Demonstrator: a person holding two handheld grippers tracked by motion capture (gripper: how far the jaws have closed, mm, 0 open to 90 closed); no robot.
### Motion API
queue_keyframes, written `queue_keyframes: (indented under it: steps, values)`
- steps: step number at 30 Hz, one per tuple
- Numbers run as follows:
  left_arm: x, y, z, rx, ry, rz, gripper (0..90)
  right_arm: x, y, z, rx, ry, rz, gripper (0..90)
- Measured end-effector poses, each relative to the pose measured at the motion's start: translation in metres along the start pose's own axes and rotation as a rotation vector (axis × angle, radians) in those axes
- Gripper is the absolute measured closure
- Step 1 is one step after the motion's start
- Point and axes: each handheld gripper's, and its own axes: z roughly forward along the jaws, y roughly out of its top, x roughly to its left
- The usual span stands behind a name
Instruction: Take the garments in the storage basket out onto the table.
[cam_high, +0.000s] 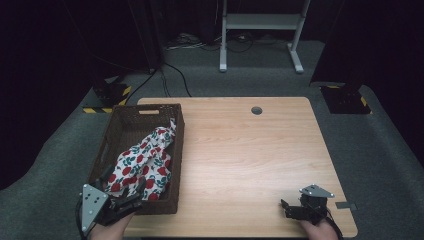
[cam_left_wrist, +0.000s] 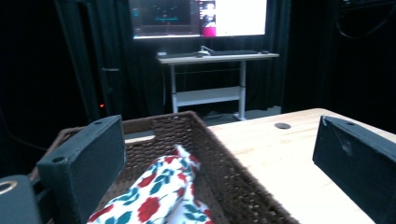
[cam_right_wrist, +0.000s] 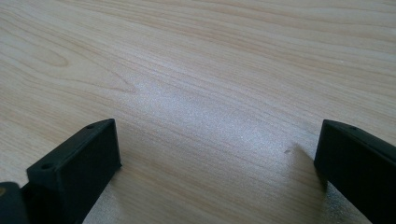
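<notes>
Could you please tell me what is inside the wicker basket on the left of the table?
The basket holds a crumpled floral cloth, one corner draped on its right rim. Anything beneath the cloth is covered.

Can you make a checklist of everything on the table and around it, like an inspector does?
Surface: light wooden table, bare apart from the basket; round hole near the far edge.
Job's things: dark brown woven basket at the left edge; white cloth with red flowers and green leaves inside it.
Clutter: nothing seen.
Grippers: left gripper open above the basket's near end; right gripper open, low over bare wood.
Cables: black cables on the floor.
Surroundings: grey carpet, white desk frame, dark curtains.
</notes>
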Motion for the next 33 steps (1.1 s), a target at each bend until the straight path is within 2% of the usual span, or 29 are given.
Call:
queue_keyframes:
  steps: [5,8,9,10,11,12,14,18,21,23,26,29,30,33]
  values:
    - [0.005,-0.004,0.002,0.011,0.012,-0.024,3.7,0.0,0.0,0.0,0.0,0.0,0.001,0.0]
    - [0.003,-0.003,0.007,0.025,-0.002,-0.029,3.8,0.0,0.0,0.0,0.0,-0.001,0.001,0.0]
    - [0.003,0.0,0.012,0.047,-0.03,-0.088,3.5,0.0,0.0,0.0,-0.001,-0.002,-0.001,0.0]
    - [0.003,0.0,0.012,0.047,-0.03,-0.088,3.0,0.0,0.0,0.0,-0.001,-0.002,-0.001,0.0]
    - [0.003,0.001,0.015,0.051,-0.048,-0.103,3.0,0.0,0.0,0.0,0.0,-0.003,0.0,0.0]
    - [0.002,0.002,0.018,0.071,-0.056,-0.08,3.0,0.0,0.0,0.0,-0.001,-0.001,-0.002,0.0]
    - [0.001,0.006,0.024,0.12,-0.044,-0.021,3.0,0.0,0.0,0.0,0.0,-0.001,-0.001,0.0]
    - [0.003,0.012,0.034,0.163,-0.056,-0.002,3.0,0.0,0.0,0.0,0.0,0.0,-0.004,0.0]
    - [0.007,0.015,0.043,0.234,-0.053,0.02,3.0,0.0,0.0,0.0,0.001,0.002,-0.002,0.0]
    - [0.009,0.017,0.049,0.277,-0.047,0.049,3.0,0.0,0.0,0.0,0.001,0.002,-0.003,0.0]
    - [0.011,0.02,0.057,0.319,-0.062,0.049,3.0,0.0,0.0,0.0,0.001,0.003,-0.003,0.0]
    - [0.015,0.023,0.067,0.354,-0.099,0.004,2.3,0.0,0.0,0.0,0.0,0.004,-0.004,0.0]
    - [0.017,0.024,0.07,0.37,-0.101,0.003,2.3,0.0,0.0,0.0,0.0,0.004,-0.004,0.0]
    - [0.019,0.026,0.082,0.421,-0.085,0.042,2.3,0.0,0.0,0.0,0.0,0.005,-0.004,0.0]
